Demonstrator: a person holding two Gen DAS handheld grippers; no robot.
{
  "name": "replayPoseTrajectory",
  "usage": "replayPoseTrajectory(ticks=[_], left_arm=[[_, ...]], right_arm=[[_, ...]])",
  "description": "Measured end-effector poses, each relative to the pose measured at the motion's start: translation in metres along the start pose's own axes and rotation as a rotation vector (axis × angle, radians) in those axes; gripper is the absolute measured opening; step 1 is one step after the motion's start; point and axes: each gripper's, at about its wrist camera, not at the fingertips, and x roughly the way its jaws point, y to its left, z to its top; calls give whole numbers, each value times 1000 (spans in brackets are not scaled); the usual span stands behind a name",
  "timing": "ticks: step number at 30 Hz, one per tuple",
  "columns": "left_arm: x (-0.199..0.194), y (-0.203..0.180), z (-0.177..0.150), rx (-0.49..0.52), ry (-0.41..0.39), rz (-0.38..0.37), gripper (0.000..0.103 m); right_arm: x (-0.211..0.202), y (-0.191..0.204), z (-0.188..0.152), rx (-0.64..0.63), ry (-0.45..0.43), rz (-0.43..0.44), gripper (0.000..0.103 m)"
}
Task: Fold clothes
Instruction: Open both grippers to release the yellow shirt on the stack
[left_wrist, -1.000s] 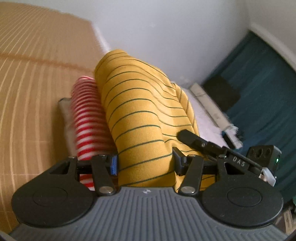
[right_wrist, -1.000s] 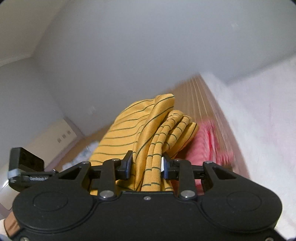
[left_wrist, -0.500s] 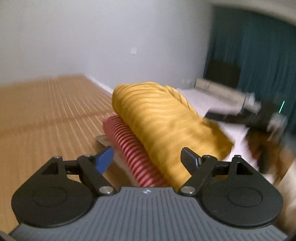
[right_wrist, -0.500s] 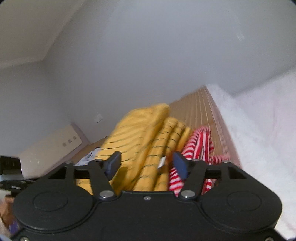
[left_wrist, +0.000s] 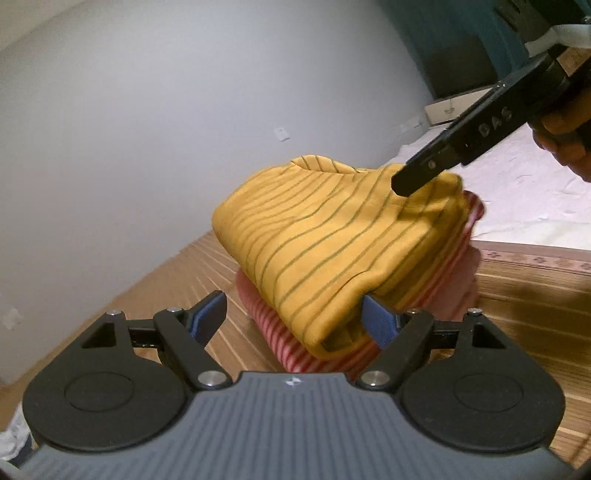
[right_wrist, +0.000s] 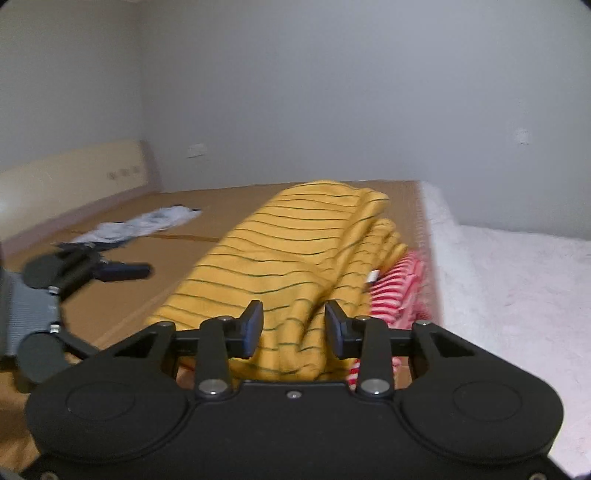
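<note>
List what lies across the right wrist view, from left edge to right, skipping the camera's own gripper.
Left gripper → crumpled pale garment on the mat → folded yellow striped garment → red-and-white striped garment → white fluffy blanket.

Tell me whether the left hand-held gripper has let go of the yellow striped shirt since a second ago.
Yes. The left hand-held gripper has opened and backed off; the yellow striped shirt now rests folded on the red striped garment.
</note>
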Motion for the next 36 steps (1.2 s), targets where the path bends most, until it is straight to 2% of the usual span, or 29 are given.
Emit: replayPoseTrajectory(ticks=[1,4,6,9,13,15,18,21,25,29,32,34,36], left_arm=[[1,0,0,9,4,26,85],[3,1,-1,-6,13,102,85],[1,3,-3,-9,25,98,85],[-5,3,-8,22,64,77,85],[-22,7,-16,76,142,58,85],[-29,7,-17,102,157,74,85],[-42,5,-8,70,77,39,86],[-33,-12,5,96,54,20,86],[-17,-31,6,173,41,48,86],[-8,-36,-1,233,48,101,86],[-5,-30,-6,237,50,170,85],[-5,-24,-8,214,45,200,76],[-8,-19,-8,171,47,177,60]], right_arm=[[-5,2,-4,-3,2,-16,38],[4,-2,-11,-13,35,-17,21],[3,-5,-14,-19,59,-7,21],[14,-7,-11,-26,91,-16,23],[13,-8,-4,-64,140,-43,39],[2,0,1,-123,133,-97,41],[-16,24,6,-241,83,-144,46],[-14,50,3,-366,41,-66,48],[5,70,-13,-541,109,75,48],[15,85,-28,-715,94,48,48],[15,96,-37,-829,46,25,48],[17,104,-43,-903,31,4,48],[17,109,-52,-991,7,6,48]])
